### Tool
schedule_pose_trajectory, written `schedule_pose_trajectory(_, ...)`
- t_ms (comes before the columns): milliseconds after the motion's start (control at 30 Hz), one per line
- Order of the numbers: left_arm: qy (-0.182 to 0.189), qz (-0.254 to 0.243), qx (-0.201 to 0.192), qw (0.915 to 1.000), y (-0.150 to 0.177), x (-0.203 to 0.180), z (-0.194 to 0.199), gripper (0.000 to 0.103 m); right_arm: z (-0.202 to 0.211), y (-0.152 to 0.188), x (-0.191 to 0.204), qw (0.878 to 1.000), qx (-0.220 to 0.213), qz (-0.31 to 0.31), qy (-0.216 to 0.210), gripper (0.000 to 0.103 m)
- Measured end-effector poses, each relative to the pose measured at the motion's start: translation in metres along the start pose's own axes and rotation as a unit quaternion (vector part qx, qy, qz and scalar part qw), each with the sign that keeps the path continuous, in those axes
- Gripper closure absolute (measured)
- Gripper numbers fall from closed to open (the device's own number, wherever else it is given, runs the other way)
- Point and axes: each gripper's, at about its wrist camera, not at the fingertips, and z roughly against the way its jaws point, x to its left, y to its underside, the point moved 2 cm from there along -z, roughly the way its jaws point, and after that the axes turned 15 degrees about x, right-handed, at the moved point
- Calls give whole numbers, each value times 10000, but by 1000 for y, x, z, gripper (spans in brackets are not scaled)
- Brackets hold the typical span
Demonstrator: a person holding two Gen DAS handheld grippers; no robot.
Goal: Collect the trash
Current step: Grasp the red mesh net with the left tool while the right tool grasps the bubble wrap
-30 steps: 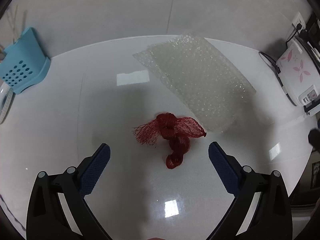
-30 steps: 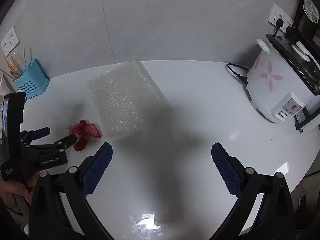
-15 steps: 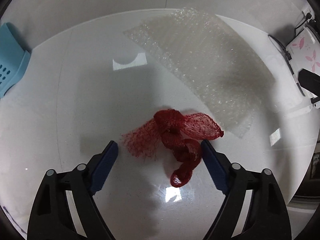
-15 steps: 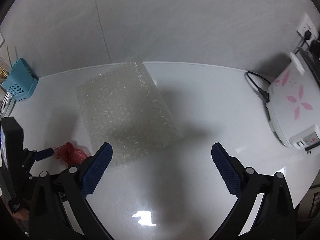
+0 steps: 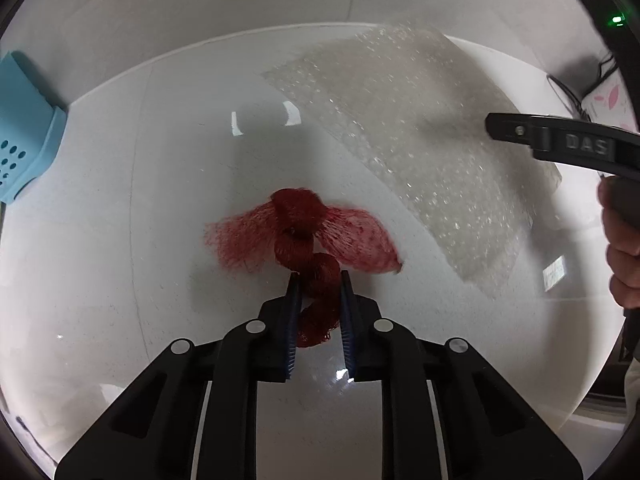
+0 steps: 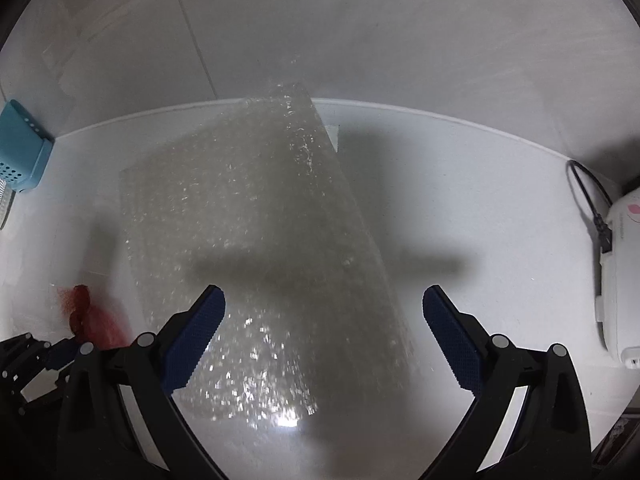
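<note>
The left tool [image 5: 319,280] is pointing steeply down at the worktop [image 5: 160,240], its jaws closing with the red net's [image 5: 304,232] twisted tail between them. The right tool [image 6: 322,300] is hanging wide apart to the net's right, a hand [image 5: 622,256] gripping its handle.

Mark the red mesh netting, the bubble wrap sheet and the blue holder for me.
red mesh netting [image 5: 296,216]: left wrist view, on its bunched knot.
bubble wrap sheet [image 6: 256,208]: right wrist view, on the middle of the sheet.
blue holder [image 5: 24,136]: left wrist view, on its perforated side wall.
</note>
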Motion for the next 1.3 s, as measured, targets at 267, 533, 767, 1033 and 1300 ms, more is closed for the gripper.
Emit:
schedule_pose_trajectory(267, -120, 94, -105, 9998, -3, 16, 5, 87, -17, -13, 6, 9995, 274, 69, -103, 24)
schedule_pose_trajectory(533, -75, 200, -156, 9996, -8, 20, 10, 87, -14, -17, 3, 9985, 478, 26, -268, 70)
schedule_pose_trajectory(767, -81, 233, -268, 9993, 8, 26, 23, 87, -13, -11, 6, 9989, 429, -21, -187, 93)
schedule_pose_trajectory(1033, -55, 328, -471, 9983, 20, 28, 43, 87, 13, 17, 2, 9993, 22, -341, -167, 94)
schedule_pose_trajectory(1300, -49, 287, -735, 9969, 39, 24, 66, 87, 49, 64, -10, 9968, -403, -686, -44, 94)
